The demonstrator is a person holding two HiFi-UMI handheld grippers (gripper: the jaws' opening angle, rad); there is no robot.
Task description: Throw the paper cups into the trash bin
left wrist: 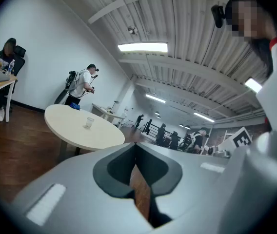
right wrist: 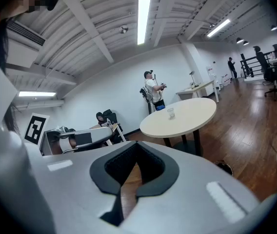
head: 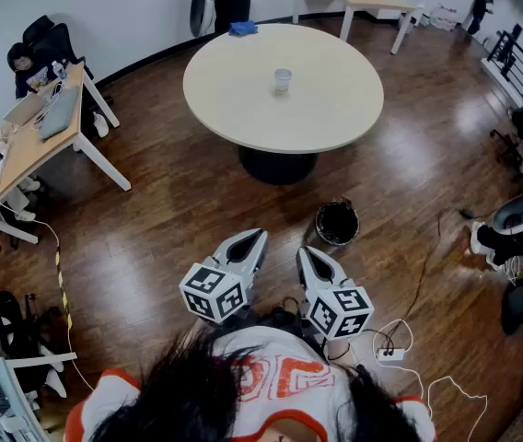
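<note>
A single paper cup point(head: 283, 80) stands upright near the middle of the round beige table point(head: 234, 109). The black trash bin point(head: 337, 223) sits on the wood floor in front of the table's base. My left gripper point(head: 258, 238) and right gripper point(head: 306, 252) are held close to the person's body, well short of the table, both shut and empty. The cup point(left wrist: 88, 123) shows far off beyond the left gripper point(left wrist: 136, 145). In the right gripper view the cup point(right wrist: 170, 113) is distant past the right gripper point(right wrist: 137, 144), with the bin point(right wrist: 225, 167) low on the right.
A blue item point(head: 243, 29) lies at the table's far edge. A desk point(head: 31, 145) with a laptop and a seated person is at the left. A person point(left wrist: 84, 84) stands behind the table. Cables point(head: 400, 348) trail on the floor; chairs point(head: 519, 224) stand at the right.
</note>
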